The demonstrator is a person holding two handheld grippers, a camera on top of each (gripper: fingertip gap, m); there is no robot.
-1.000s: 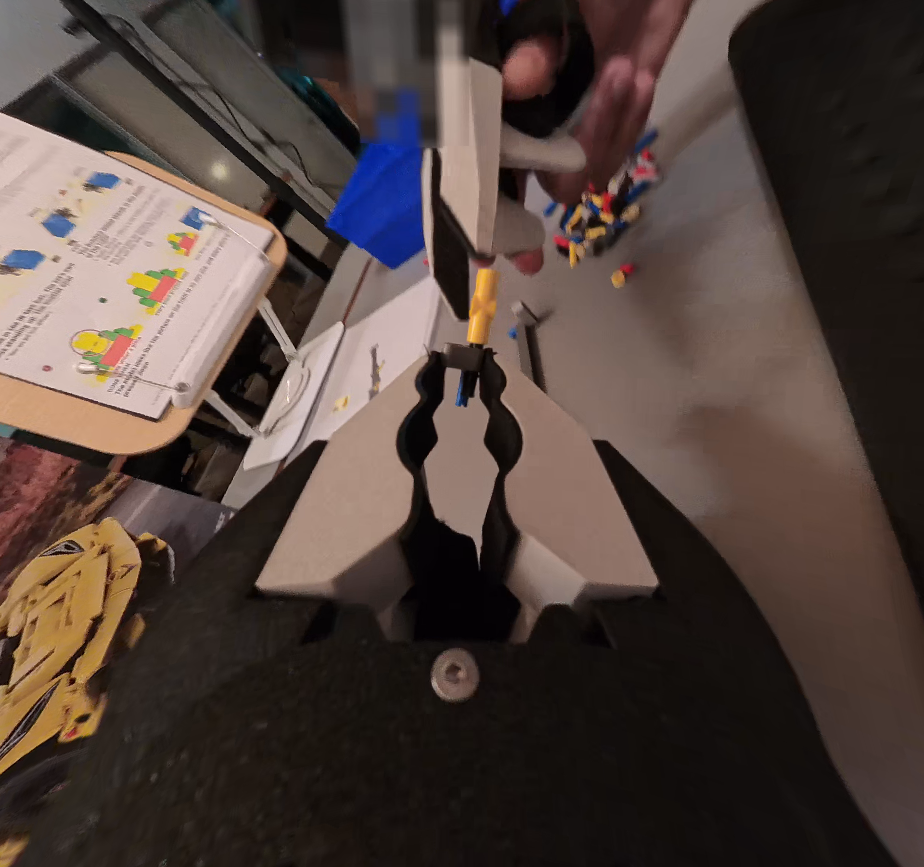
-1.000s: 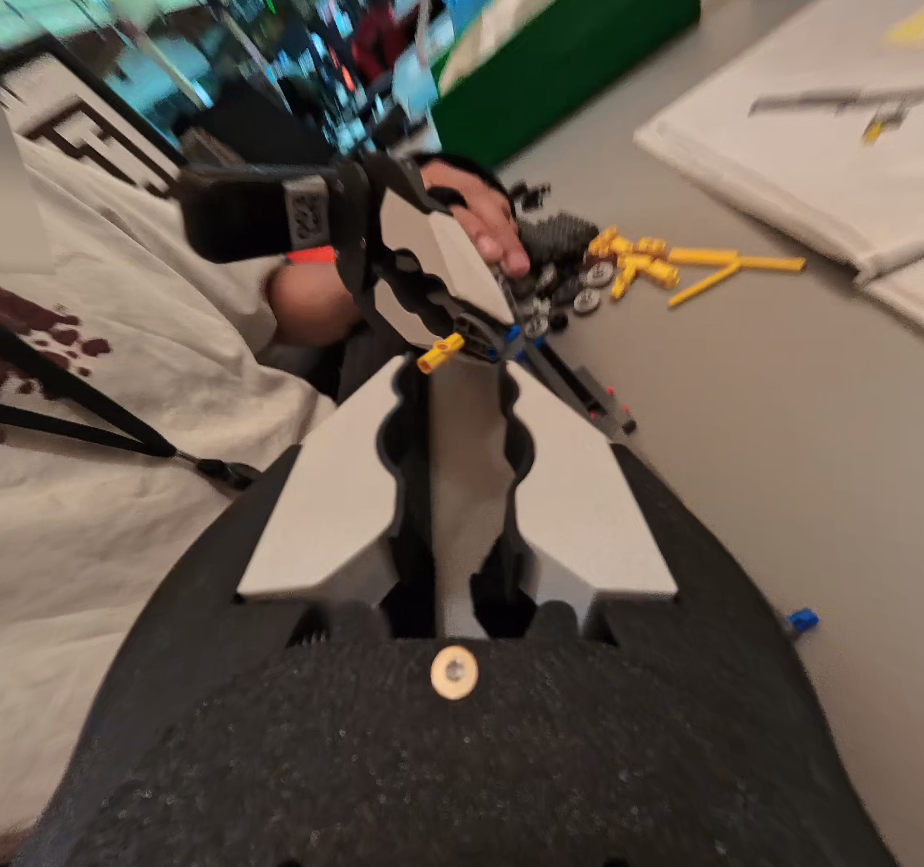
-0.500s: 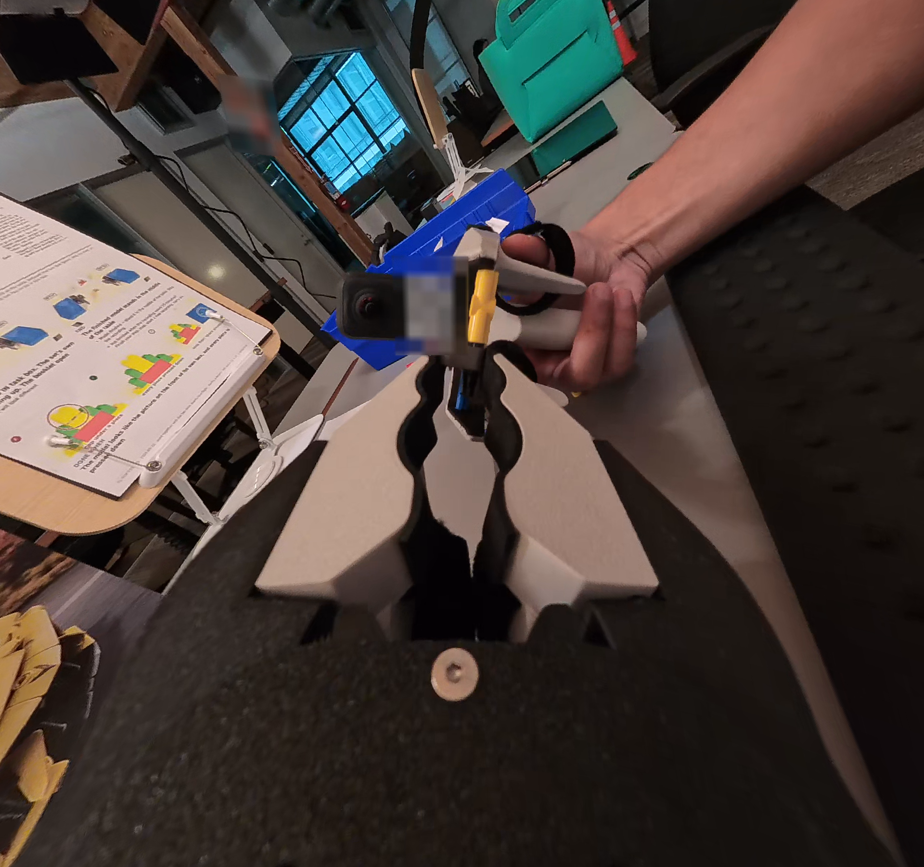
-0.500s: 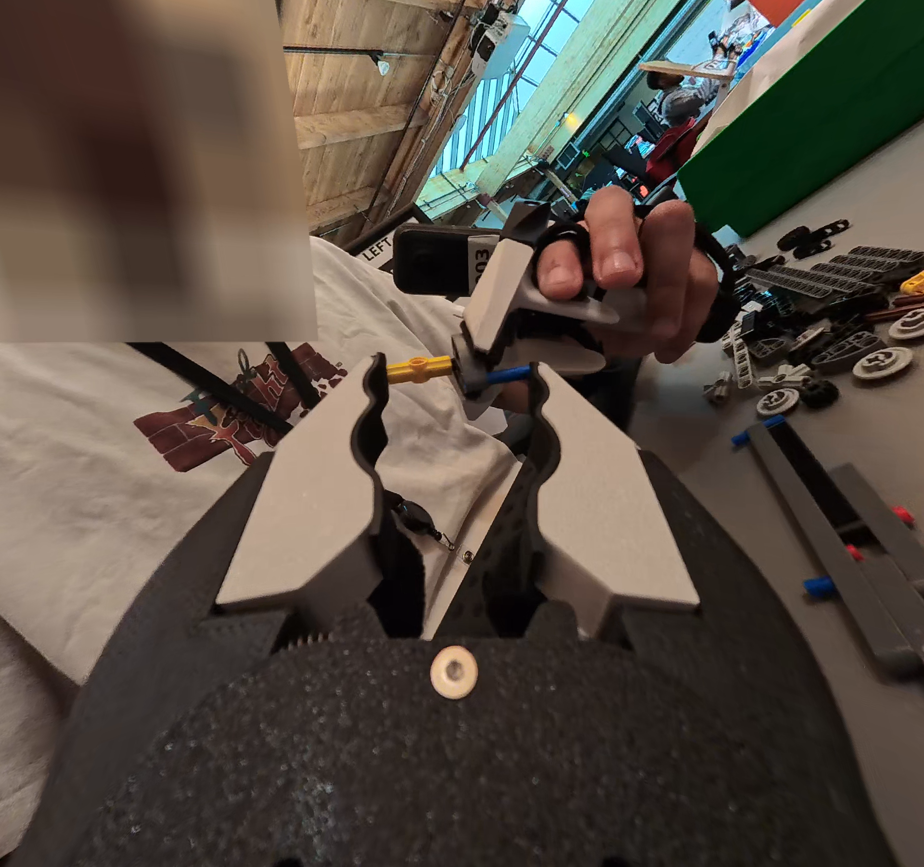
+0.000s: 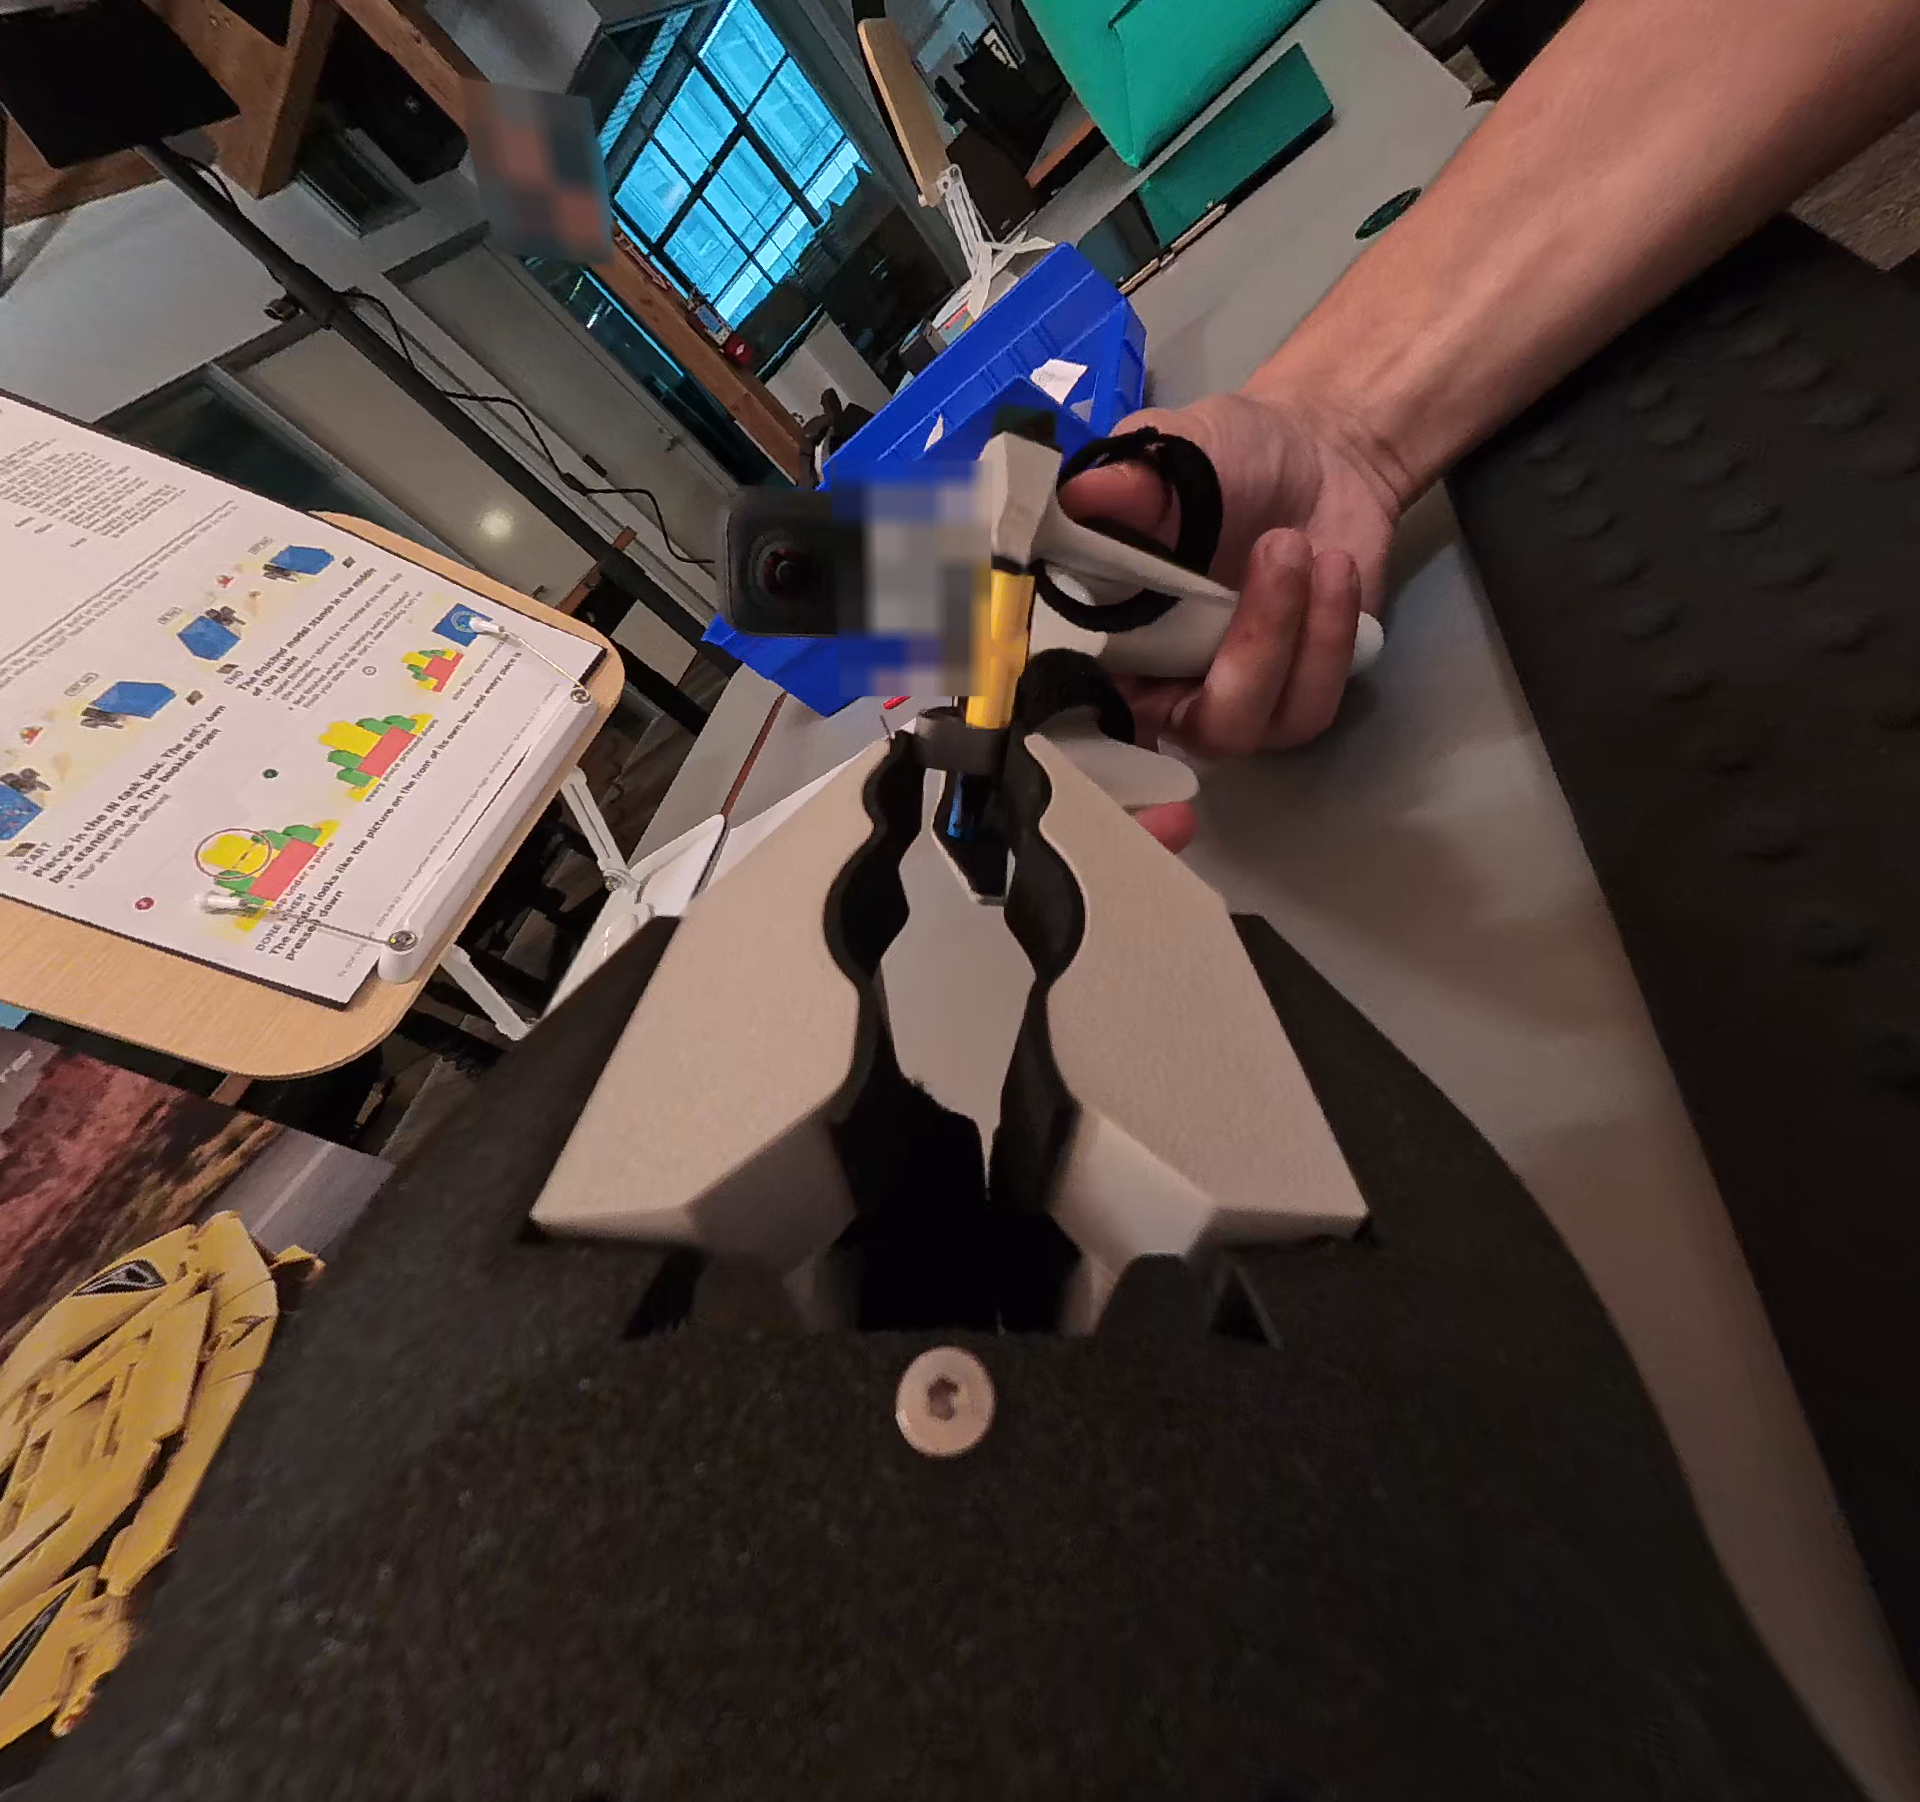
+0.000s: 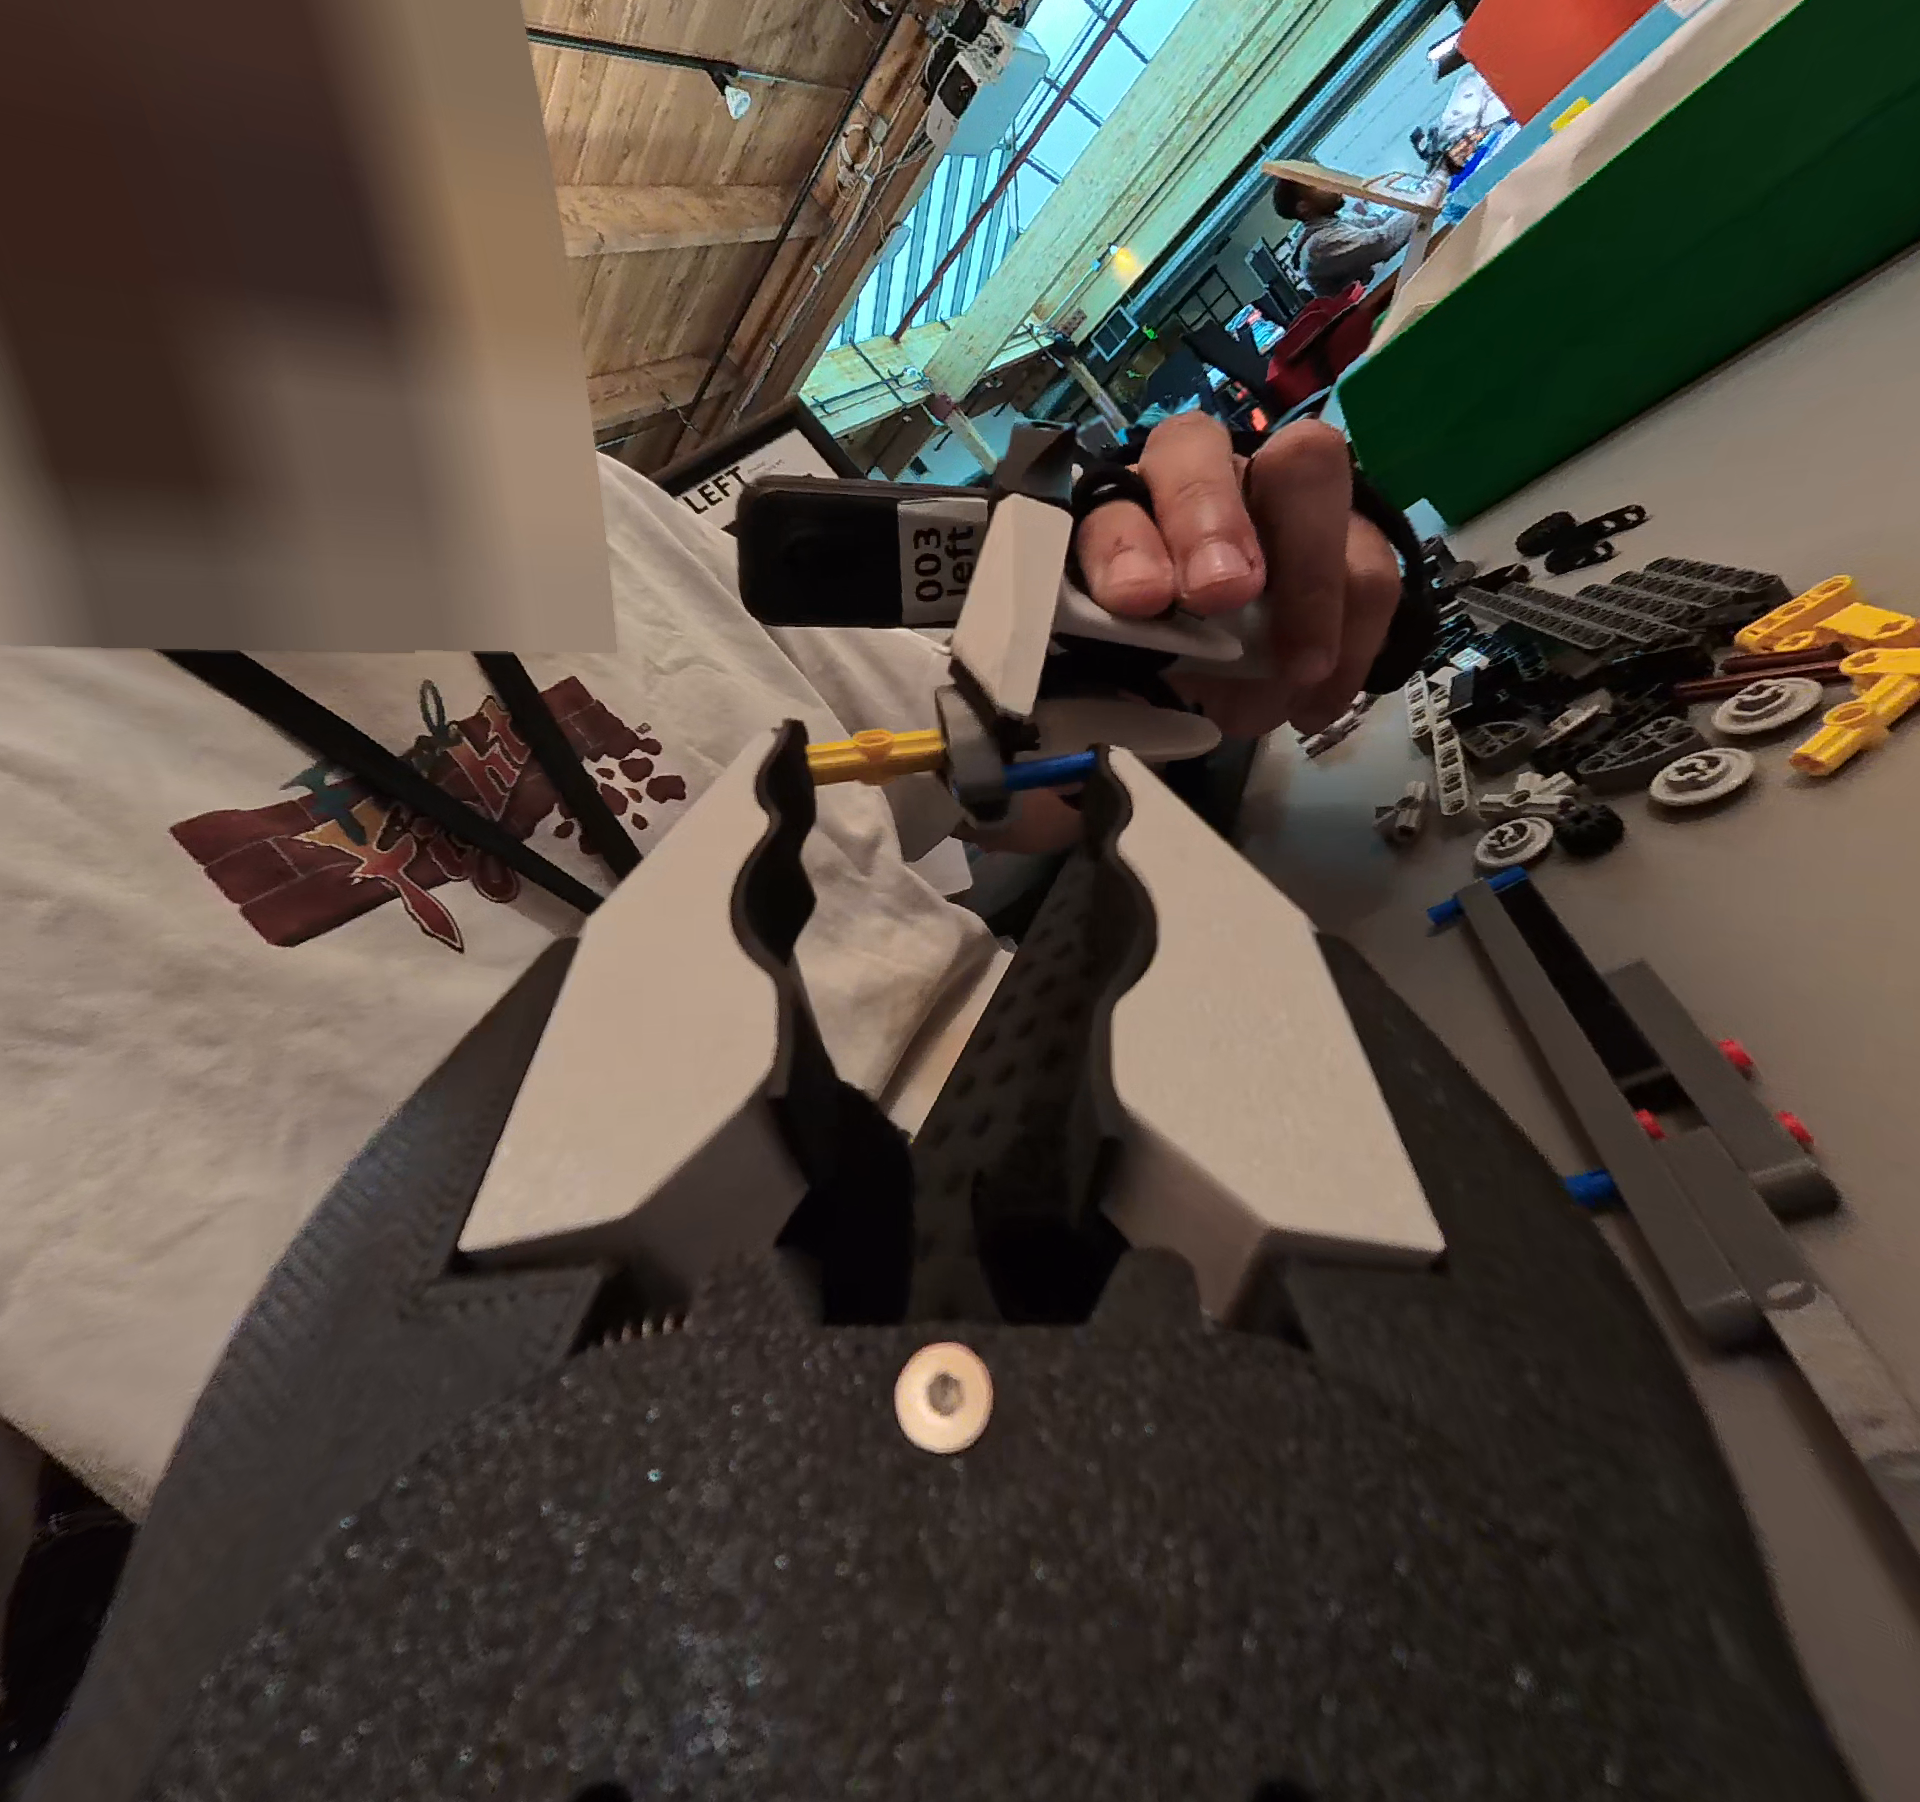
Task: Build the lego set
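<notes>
My left gripper (image 5: 954, 753) is shut on a small grey connector (image 5: 951, 736). A yellow axle (image 5: 1000, 646) sticks out of one side of it and a blue pin (image 5: 961, 809) out of the other. It is held up in the air. In the right wrist view my right gripper (image 6: 948, 765) is open, and its tips straddle the same piece lengthwise: the yellow axle (image 6: 873, 753) reaches the left fingertip and the blue pin (image 6: 1049, 770) the right one. I cannot tell if they touch. The grey connector (image 6: 971, 760) sits between.
An instruction sheet on a wooden board (image 5: 260, 713) stands to the left, with a blue bin (image 5: 997, 370) behind. Loose grey, black and yellow parts (image 6: 1662, 692) and a long grey beam assembly (image 6: 1621, 1108) lie on the table at right. A green box (image 6: 1662, 298) stands beyond. Both grippers' tips are close together, under 4 cm apart.
Both grippers rose from the table and tilted upward. The right gripper, narrow a second ago, opened and came to straddle the axle and pin. Little moved in the last half second.
</notes>
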